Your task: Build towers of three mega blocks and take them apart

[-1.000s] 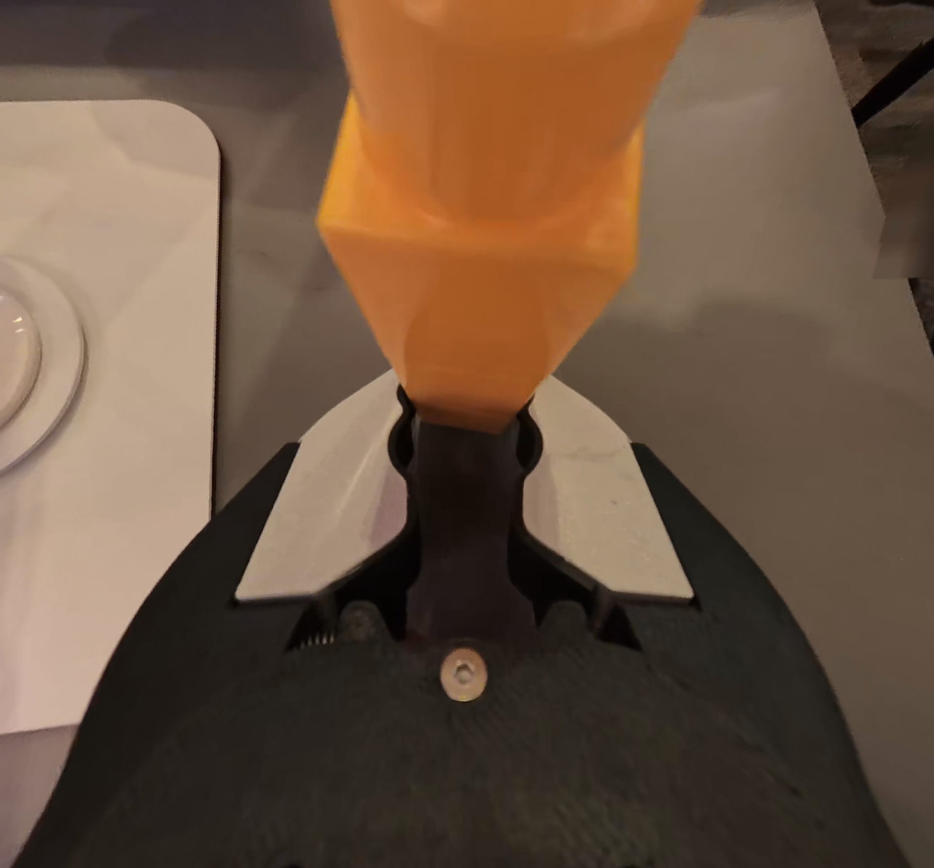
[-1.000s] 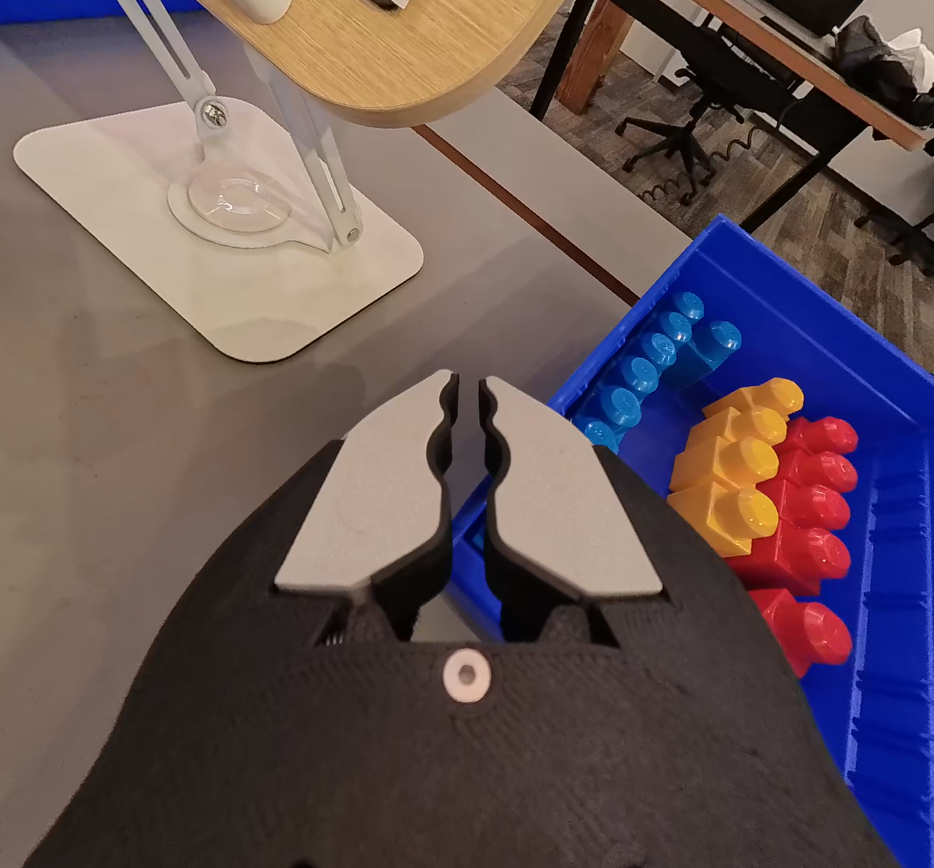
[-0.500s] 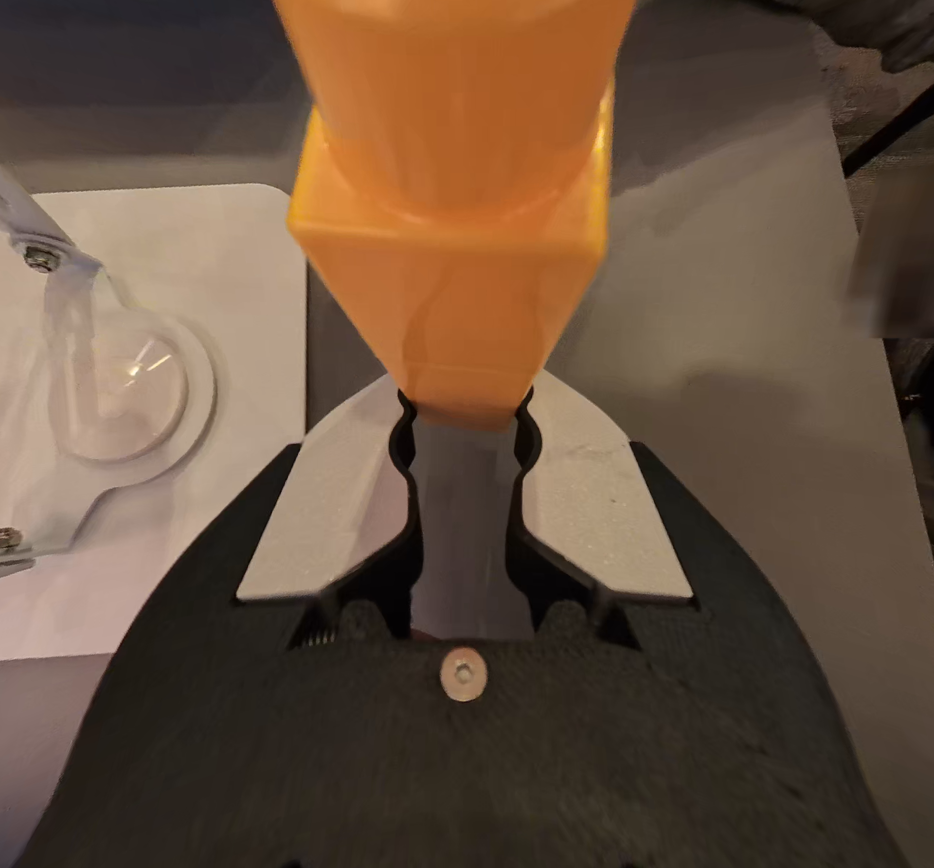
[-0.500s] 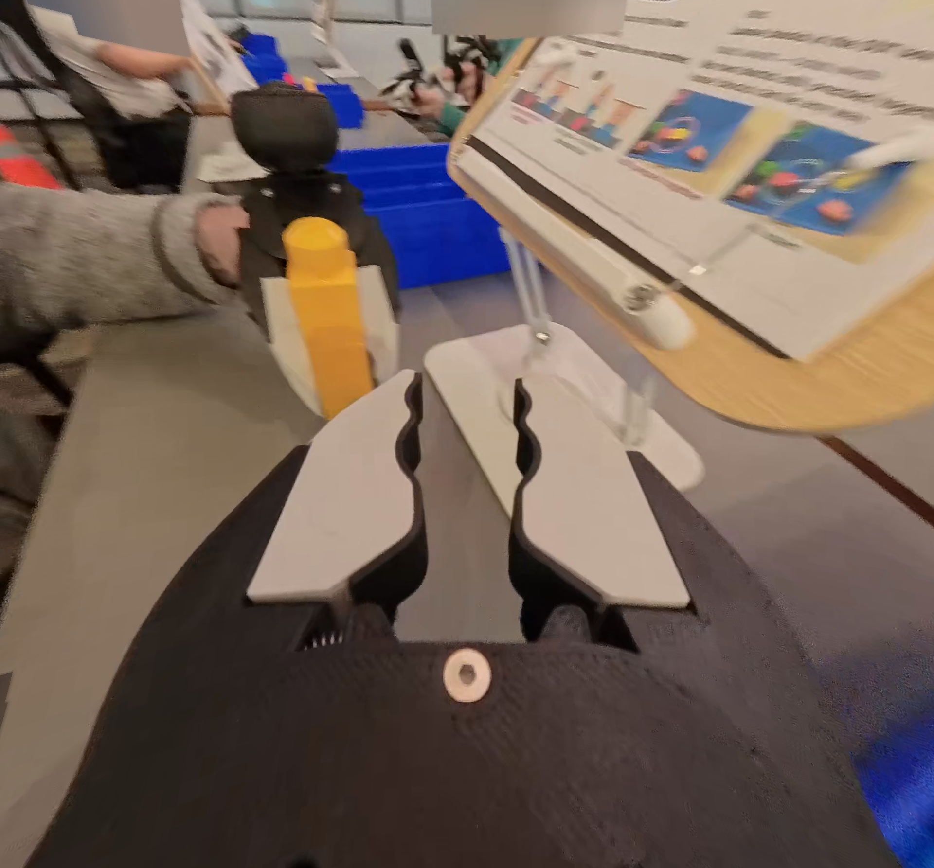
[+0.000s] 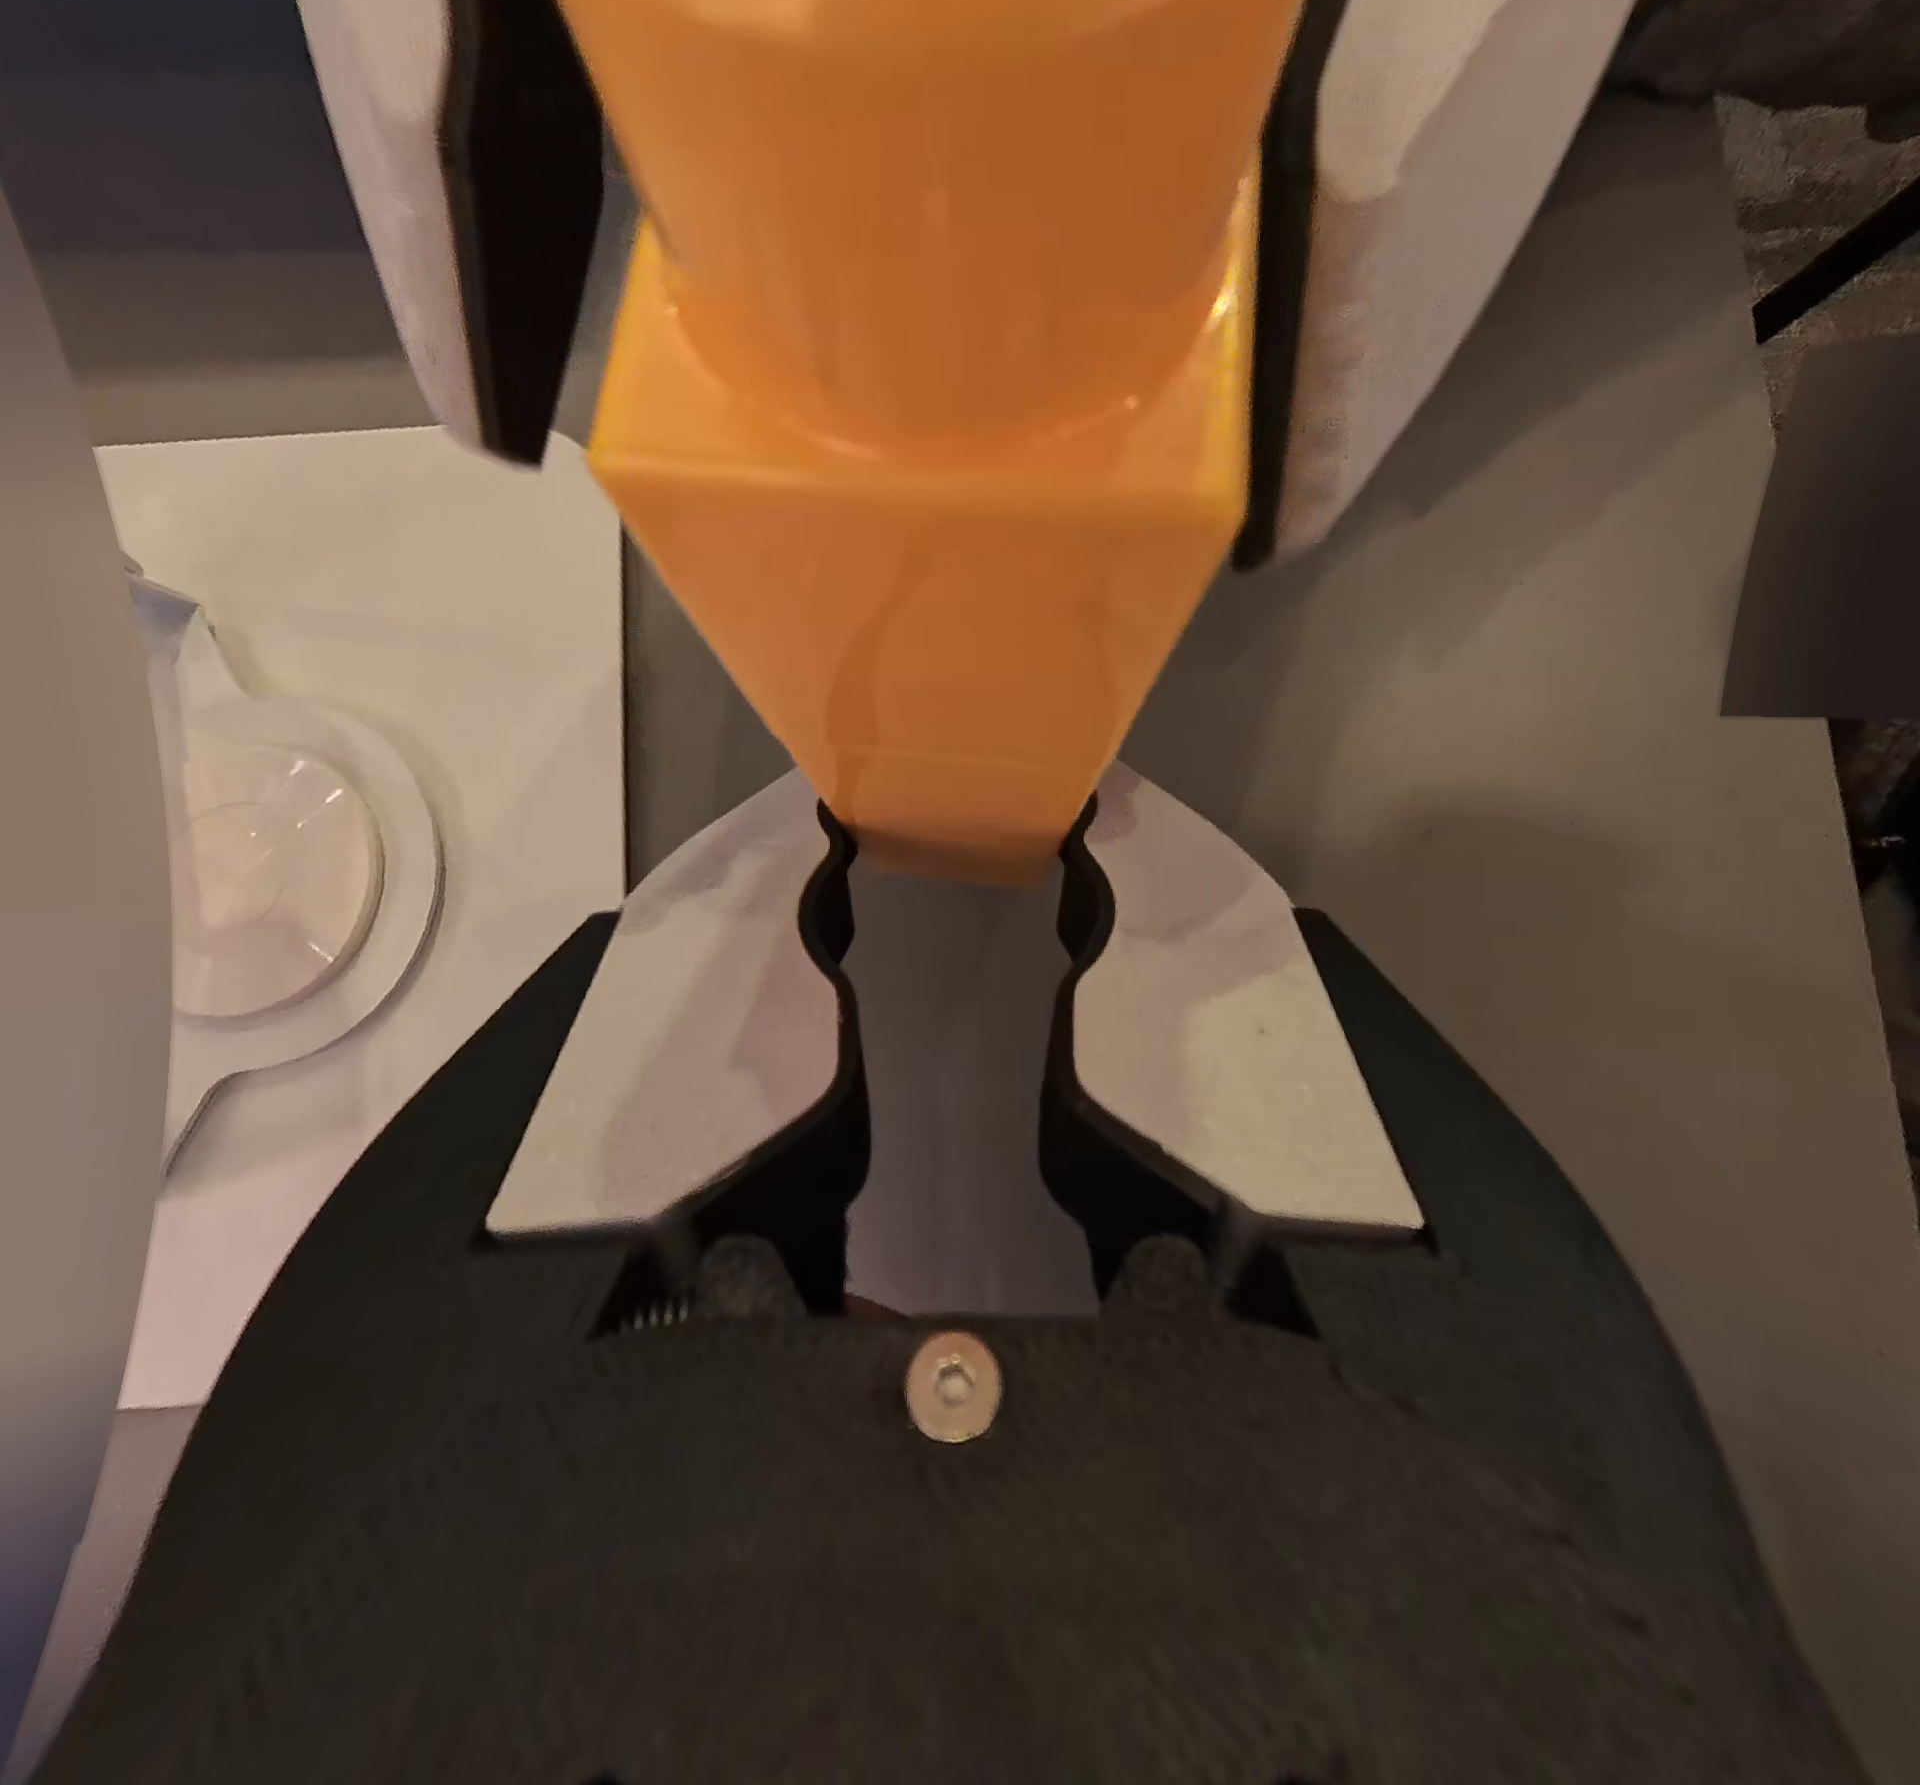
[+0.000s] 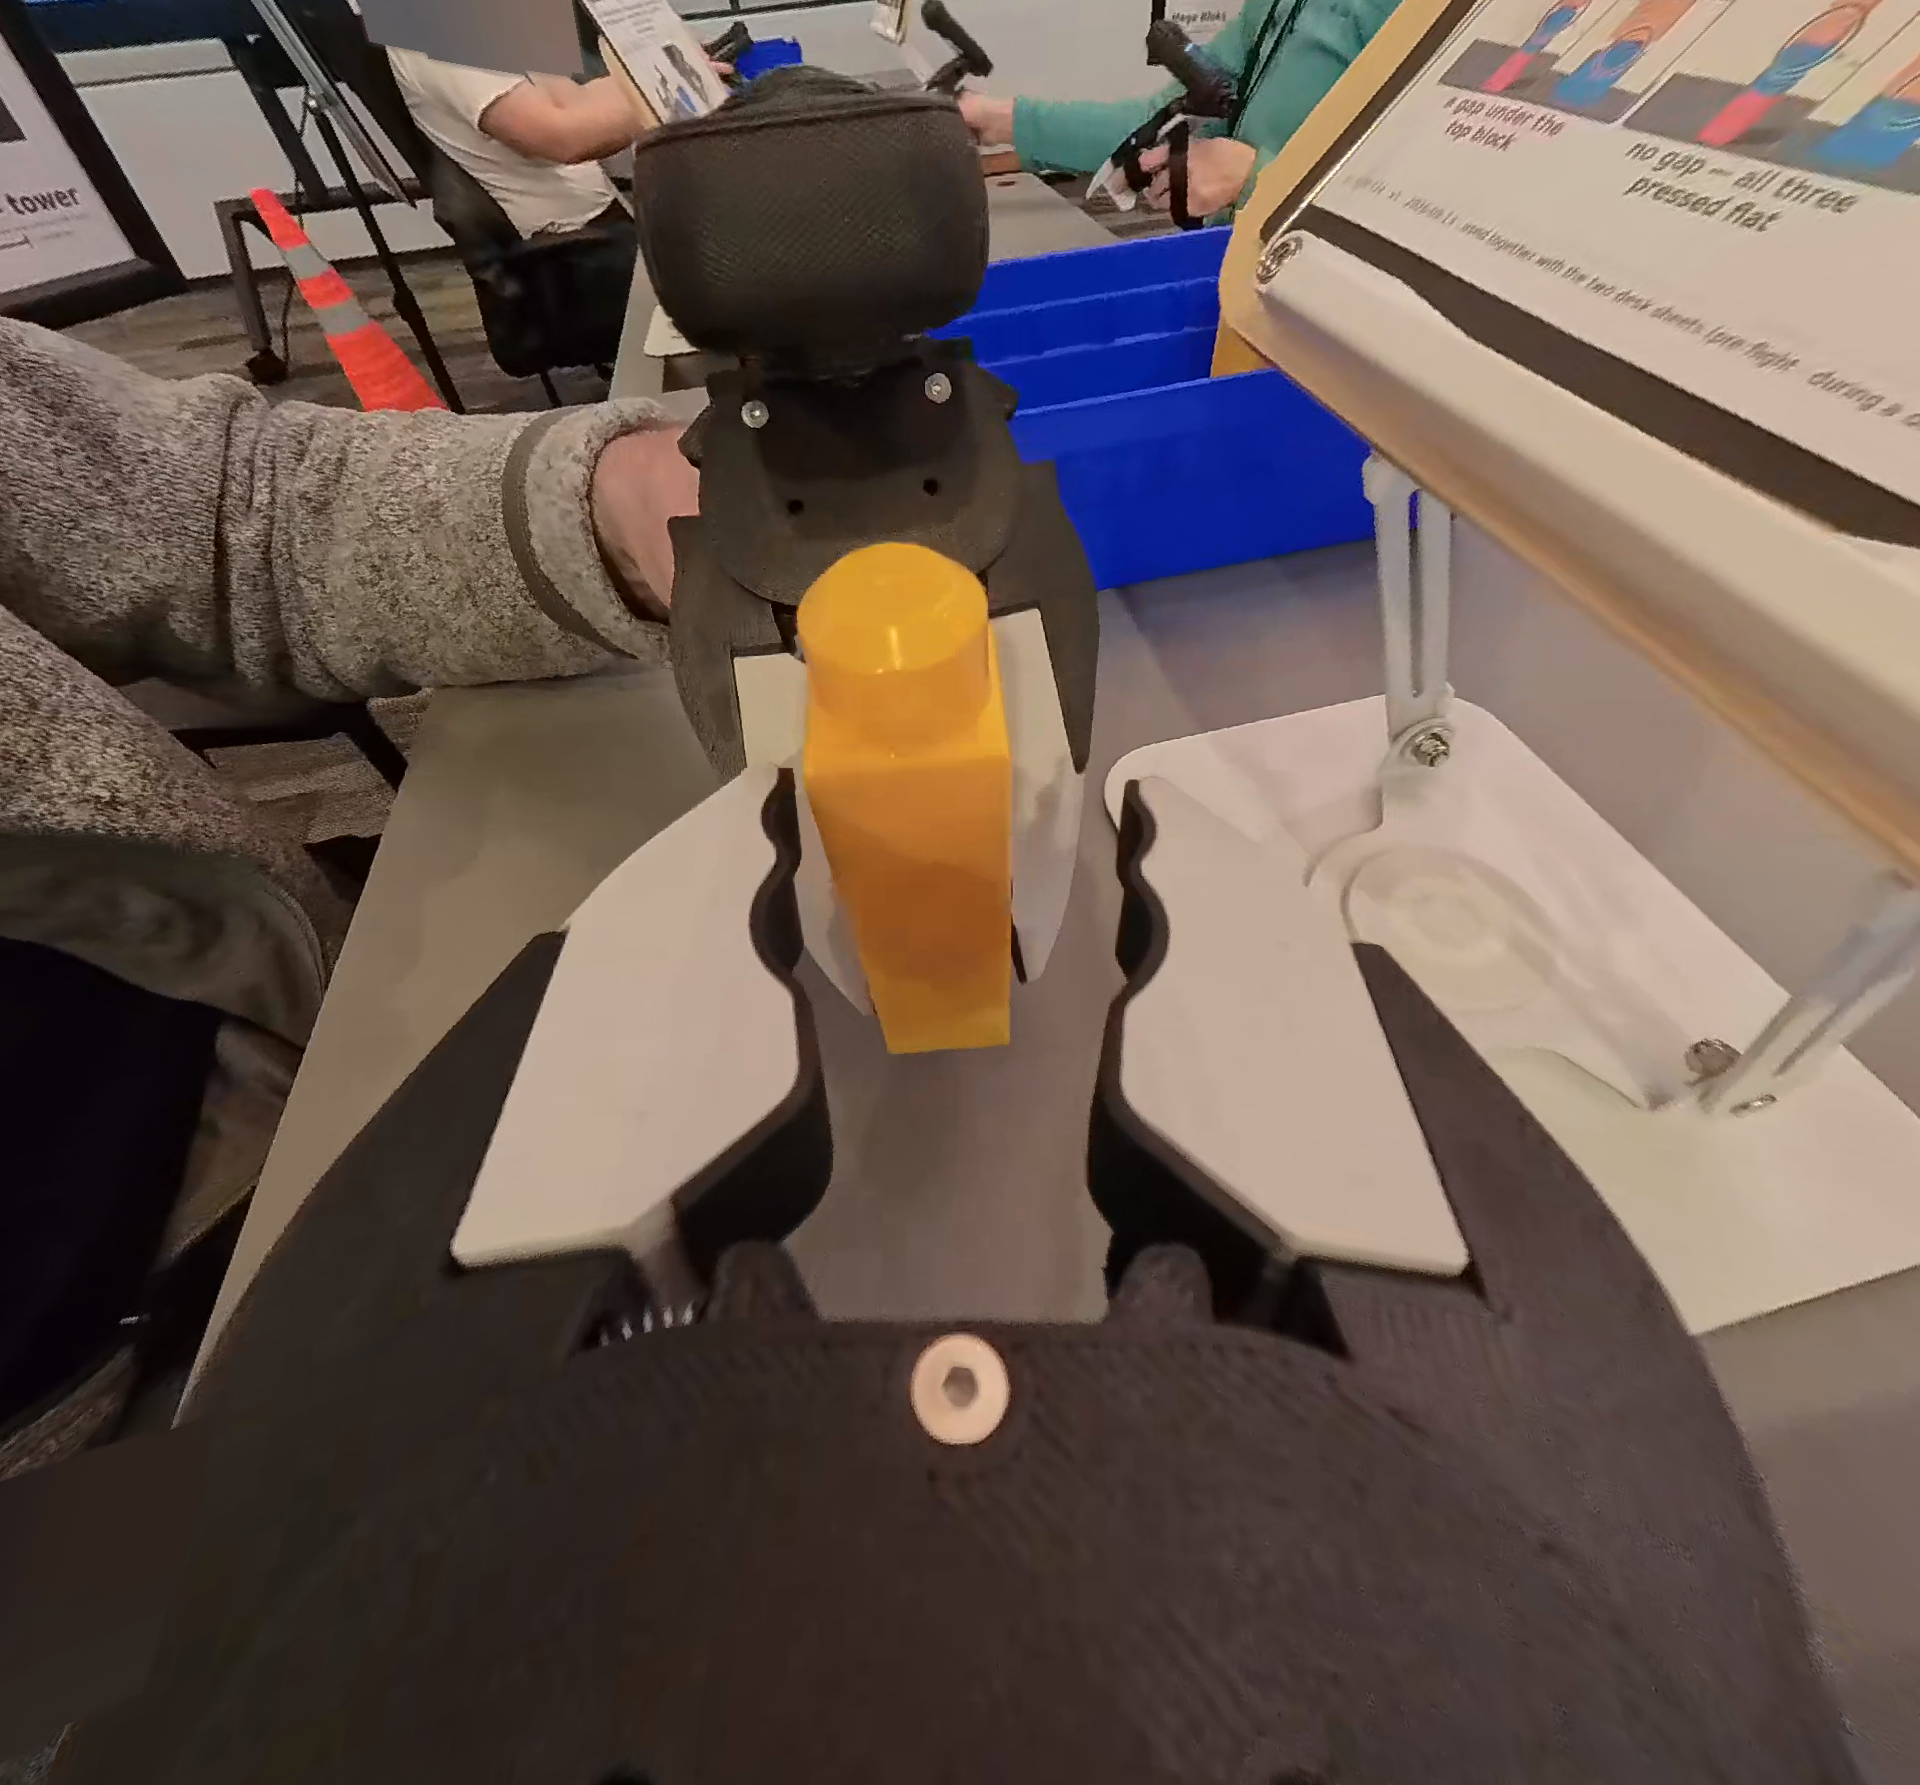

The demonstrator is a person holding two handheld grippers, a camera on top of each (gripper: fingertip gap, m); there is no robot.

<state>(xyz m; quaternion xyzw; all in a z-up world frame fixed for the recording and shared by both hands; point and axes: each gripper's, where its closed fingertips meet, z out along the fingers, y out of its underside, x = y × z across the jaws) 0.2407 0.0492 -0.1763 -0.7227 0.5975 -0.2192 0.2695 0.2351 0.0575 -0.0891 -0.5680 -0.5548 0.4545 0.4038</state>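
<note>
Left gripper (image 5: 951, 826) was clamped on the base of a yellow block (image 5: 935, 364), both pads pressed against its sides; from the right wrist view the same block (image 6: 909, 842) stood up between the left gripper's (image 6: 920, 946) white fingers, stud on top, held above the grey table (image 6: 499, 852), not resting on it. It looked like a single tall block, though it could be more than one same-colour piece stacked; the seams didn't show clearly.

Right gripper (image 6: 951, 862) was spread wide, fingers (image 6: 665, 1039) either side of the block's lower half with a visible gap on both sides, so not gripping anything. In the left wrist view those fingers (image 5: 384, 125) flanked the block's upper part, blurred.

A hand (image 6: 639, 530) in a grey knit sleeve (image 6: 291, 509) held the left gripper from the table's left edge.

White stand base (image 6: 1558, 987) sat on the table to the right of both grippers, close by; it carried a tilted board (image 6: 1621, 301) with a printed sheet, overhanging the right side. Blue bins (image 6: 1153, 416) sat along the table's far edge behind the left gripper. An orange cone (image 6: 332, 301) stood on the floor beyond the table, at far left, and other people (image 6: 488, 125) sat at tables further back.
</note>
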